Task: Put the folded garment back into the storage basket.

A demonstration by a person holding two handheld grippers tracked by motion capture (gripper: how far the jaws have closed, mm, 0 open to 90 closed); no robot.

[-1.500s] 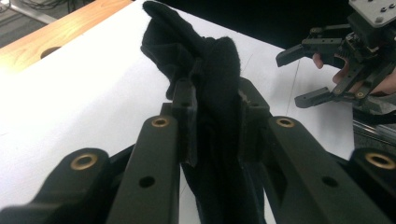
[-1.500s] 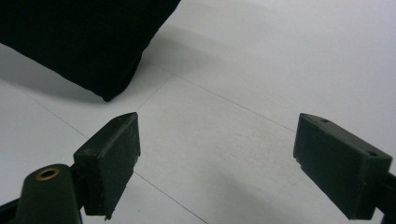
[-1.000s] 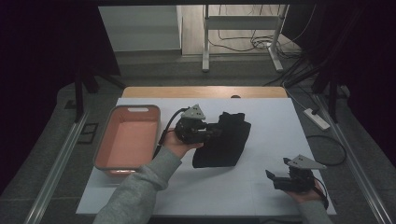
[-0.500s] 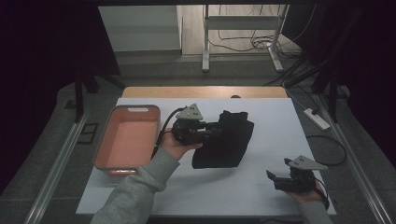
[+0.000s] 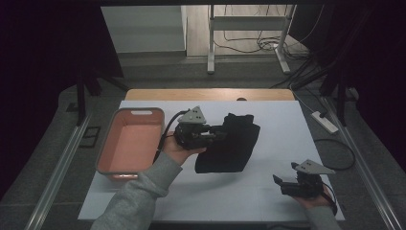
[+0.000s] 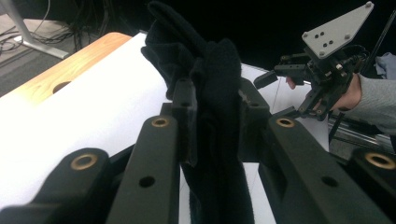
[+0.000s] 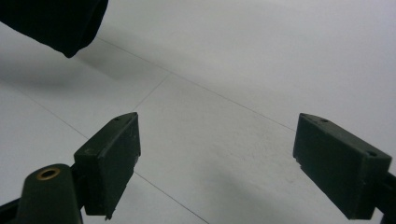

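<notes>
biggest thing here is the white-covered table with a wooden far edge (image 5: pixel 268 191), and everything sits on its white sheet. next down is the salmon-pink rectangular plastic bin (image 5: pixel 130 143), which sits just beside the left tongs, on the side away from the cloth, and looks empty inside.

then there's the black fleece-like cloth (image 5: pixel 229 146), crumpled in a rough slab near the middle of the sheet. it's right in front of the left tongs' tips, and one edge of it is bunched up between them. in the left gripper view the fabric (image 6: pixel 210 93) rises in a thick fold between the two pads and hides the gap completely.

the left black two-jaw gripper with a grey triangular plate on top (image 5: pixel 216 135) is held in the person's left hand (image 5: pixel 179 149), grey sleeve coming up from the bottom edge. its jaws are pinched narrow onto that fold of cloth.

the right black two-jaw gripper (image 5: pixel 280 184) is well apart from the cloth, down near the person's edge of the table, held in the right hand (image 5: pixel 313 199). in its own view the jaws stand wide, nothing but bare white sheet between the pads, with a corner of the black cloth (image 7: pixel 56 23) up at the far left, lifted a bit with a shadow under it.
</notes>
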